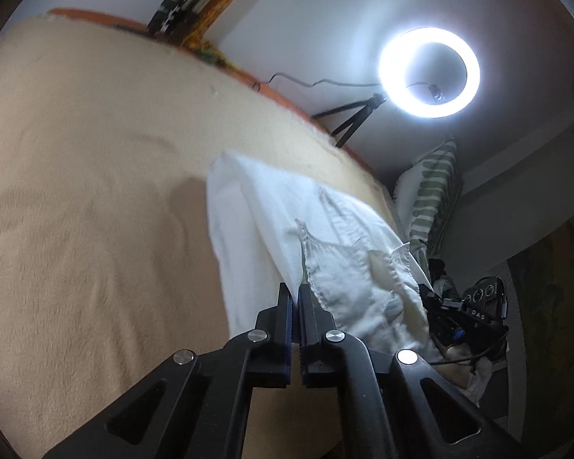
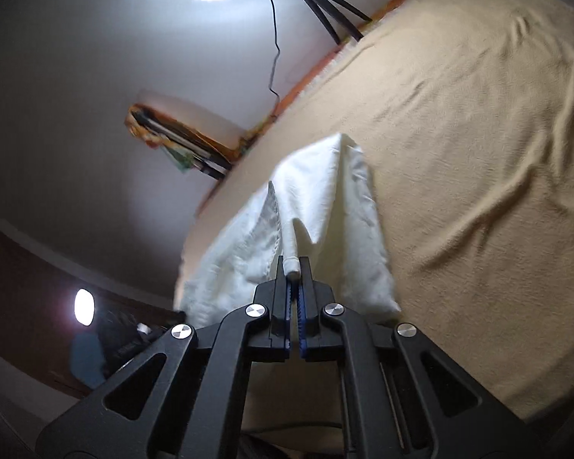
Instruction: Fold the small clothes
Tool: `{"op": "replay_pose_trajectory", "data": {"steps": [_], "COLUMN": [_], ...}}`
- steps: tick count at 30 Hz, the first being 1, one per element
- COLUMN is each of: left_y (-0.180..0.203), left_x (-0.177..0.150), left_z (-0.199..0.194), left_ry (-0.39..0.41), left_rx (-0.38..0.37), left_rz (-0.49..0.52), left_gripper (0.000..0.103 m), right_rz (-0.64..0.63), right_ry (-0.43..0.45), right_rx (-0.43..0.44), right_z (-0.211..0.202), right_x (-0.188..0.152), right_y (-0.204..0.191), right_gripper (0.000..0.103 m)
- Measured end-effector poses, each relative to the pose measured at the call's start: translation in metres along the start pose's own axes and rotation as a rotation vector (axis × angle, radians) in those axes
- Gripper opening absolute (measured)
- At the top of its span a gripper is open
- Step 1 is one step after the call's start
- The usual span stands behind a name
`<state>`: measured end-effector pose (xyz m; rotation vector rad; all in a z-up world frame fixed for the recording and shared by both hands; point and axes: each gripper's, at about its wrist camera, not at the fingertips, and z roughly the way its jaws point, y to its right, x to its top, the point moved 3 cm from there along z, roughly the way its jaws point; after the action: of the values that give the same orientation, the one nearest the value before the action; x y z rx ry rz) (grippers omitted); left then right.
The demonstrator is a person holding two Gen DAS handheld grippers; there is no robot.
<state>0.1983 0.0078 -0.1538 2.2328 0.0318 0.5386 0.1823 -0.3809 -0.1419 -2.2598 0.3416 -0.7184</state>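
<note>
White garment (image 1: 325,252): left hand-held gripper (image 1: 294,290) and right hand-held gripper (image 2: 294,264) are each clenching a thin edge; hems ahead risking slipping free under tension.

We see our right gripper (image 2: 294,267) clamped on a rolled edge of the white garment (image 2: 325,206), near the left edge of the beige bed cover (image 2: 478,153).

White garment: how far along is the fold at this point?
Done: both claws have a grip. The left claw is shut on one edge of the white garment, and the right claw pinches a rolled edge of it. In hand: the cloth hangs bunched over the beige blanket, with no neat crease visible. Left: laying it flat and folding it; no finished, folded pile shows in either view.
</note>
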Motion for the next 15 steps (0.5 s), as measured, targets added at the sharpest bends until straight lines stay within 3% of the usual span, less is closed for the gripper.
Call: {"op": "replay_pose_trajectory", "data": {"steps": [2,6,10,15], "left_y": [-0.01,-0.025,-0.01,0.011], "left_x": [-0.013,-0.026,-0.026,-0.032], "left_z": [0.008,0.02,0.018,0.001], "left_ry": [-0.032,-0.043,-0.018,0.044], "left_rx": [0.038,0.074,0.148,0.239], "left_rz": [0.008,-0.003,0.1,0.212], "left_gripper": [0.0,0.0,0.0,0.003], "right_rz": [-0.016,0.006,-0.085,-0.145], "right_ry": [-0.027,-0.063,-0.078,-0.114], "right_rx": [-0.06,-0.093,-0.148,-0.141], "right_z": [0.009,0.028,0.035,0.027], "right_x": [-0.009,-0.018,-0.016,-0.014], "right_y": [0.012,0.032,0.025,0.019], "right_gripper": [0.004,0.004,0.004,0.004]}}
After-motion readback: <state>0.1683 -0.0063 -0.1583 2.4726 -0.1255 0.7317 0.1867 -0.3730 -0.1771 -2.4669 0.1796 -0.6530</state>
